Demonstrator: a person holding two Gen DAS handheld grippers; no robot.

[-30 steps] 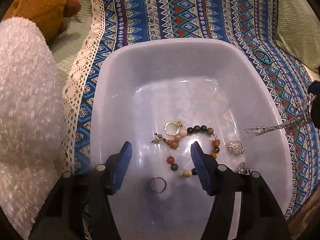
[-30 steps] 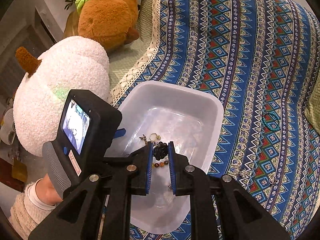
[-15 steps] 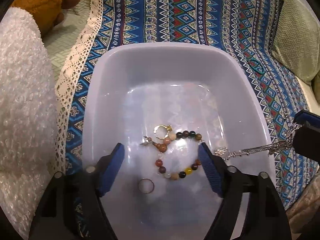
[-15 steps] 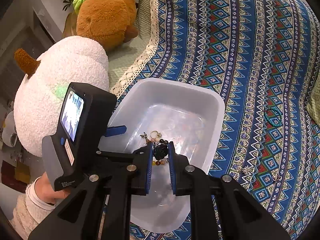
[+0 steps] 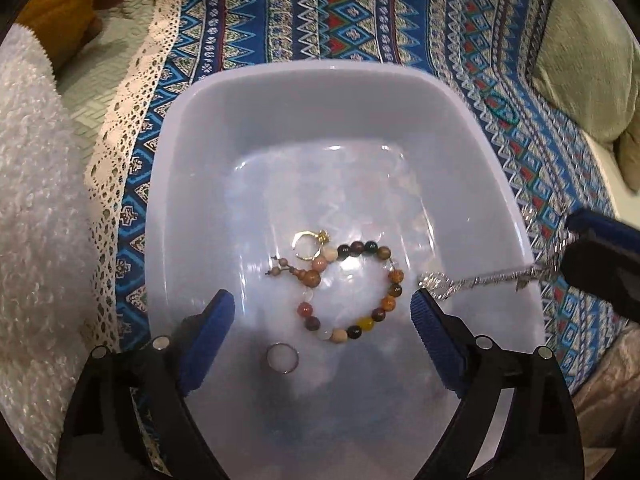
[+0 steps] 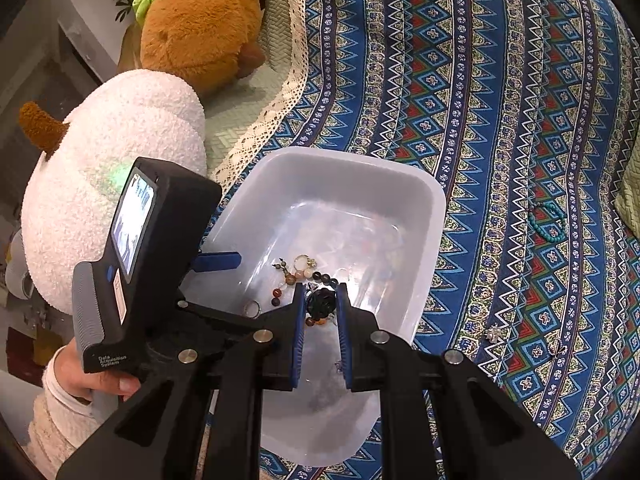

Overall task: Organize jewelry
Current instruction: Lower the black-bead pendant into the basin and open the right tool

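— How many pieces do I have in the bin (image 5: pixel 472 128)?

— I count one bead bracelet (image 5: pixel 352 288), one gold ring (image 5: pixel 306 244), one plain ring (image 5: pixel 283 357), and one silver chain (image 5: pixel 480 280) hanging over the rim.

— And on the cloth (image 6: pixel 460 80)?

— One turquoise bracelet (image 6: pixel 548 222) and two small silver bits (image 6: pixel 494 334). Also two plush toys (image 6: pixel 200 24).

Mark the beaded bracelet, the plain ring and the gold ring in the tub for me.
beaded bracelet (image 5: pixel 394 276), left wrist view, on a bead of its right side.
plain ring (image 5: pixel 283 358), left wrist view, on its band's near-left edge.
gold ring (image 5: pixel 306 236), left wrist view, on its top band.
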